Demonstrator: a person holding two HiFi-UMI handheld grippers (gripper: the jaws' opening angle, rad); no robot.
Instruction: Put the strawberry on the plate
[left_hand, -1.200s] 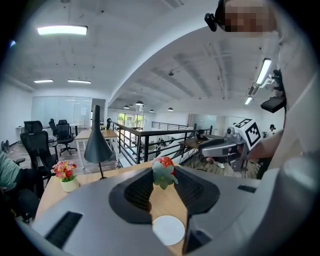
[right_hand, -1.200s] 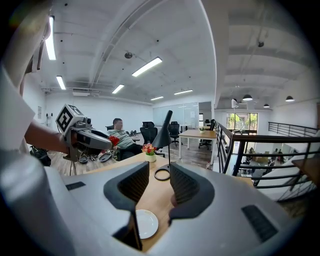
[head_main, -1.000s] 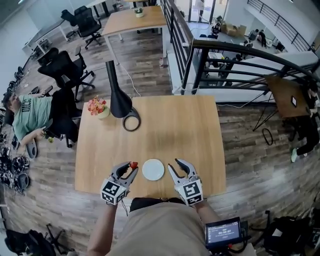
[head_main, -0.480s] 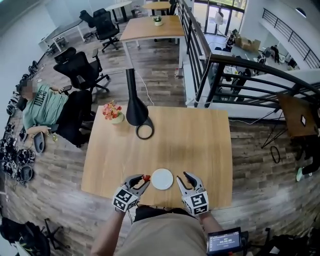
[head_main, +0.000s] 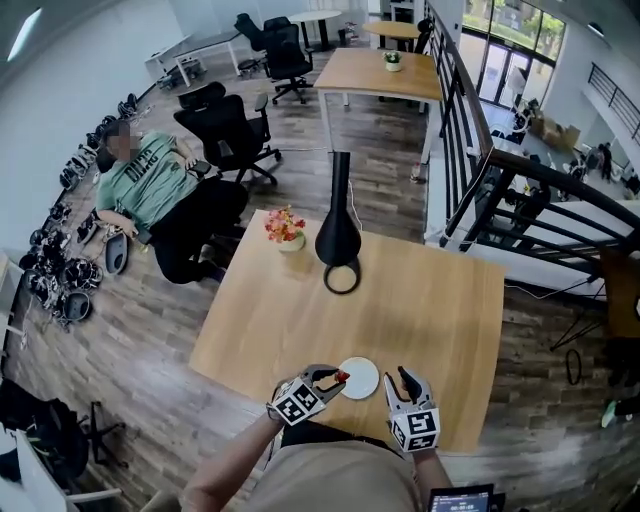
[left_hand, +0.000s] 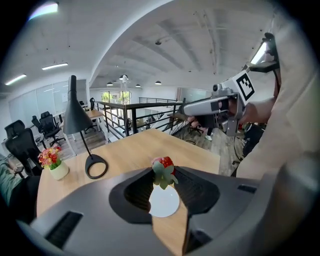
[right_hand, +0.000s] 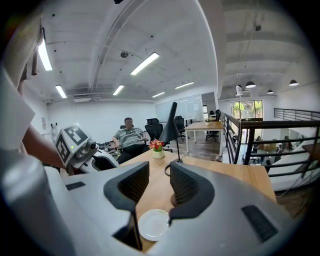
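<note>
The left gripper (head_main: 328, 383) is clenched on the strawberry (left_hand: 164, 167): its two jaws stand partly apart with the red fruit pinched between their tips, green leaves hanging down toward the camera. In the left gripper view the white plate (left_hand: 164, 202) shows through the gap between the jaws, just under the fruit. In the head view the strawberry sits at the plate's left rim, and I cannot tell whether it touches the plate. The right gripper (head_main: 405, 380) is released, its jaws apart with nothing between them. It rests just to the right of the plate, and its own view shows only bare wood and the plate's edge past the pads. The plate lies near the front edge of a light wooden table (head_main: 430, 300), between the two grippers. Toward the far side of the table stands a black lamp (head_main: 338, 232) with a tall cone body and a ring-shaped foot, and just left of it a small pot of flowers (head_main: 285, 228) in pink and orange. The rest of the tabletop is plain wood. The floor is grey-brown planking. Left of the table a person in a green shirt (head_main: 150, 182) leans back on a seat, with black office chairs (head_main: 228, 128) nearby and a second wooden table (head_main: 380, 70) farther off. A black metal railing (head_main: 462, 140) runs along the right side, by bright windows.
</note>
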